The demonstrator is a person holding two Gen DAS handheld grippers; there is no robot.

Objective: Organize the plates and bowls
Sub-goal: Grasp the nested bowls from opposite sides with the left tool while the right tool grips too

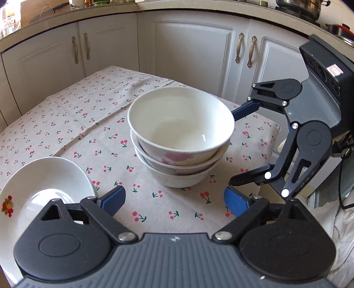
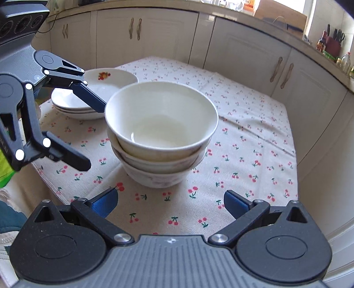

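Note:
Three white bowls sit nested in a stack [image 1: 181, 133] [image 2: 161, 124] in the middle of the cherry-print tablecloth [image 1: 88, 124] [image 2: 243, 137]. A stack of white plates [image 2: 97, 88] with a fruit print lies beyond the bowls on the left; its top plate [image 1: 44, 183] shows at the lower left in the left wrist view. My left gripper [image 1: 174, 201] [image 2: 96, 137] is open, just short of the bowls, with nothing between its fingers. My right gripper [image 2: 171, 203] [image 1: 237, 146] is also open and empty, on the bowls' other side, its upper finger close to the top bowl's rim.
White cabinet doors [image 1: 188, 48] [image 2: 243, 57] ring the table under a counter. A metal pot [image 1: 298, 6] stands on the counter, and a knife block [image 2: 331, 44] stands at the far right. The table edge [image 1: 274, 141] runs close behind the right gripper.

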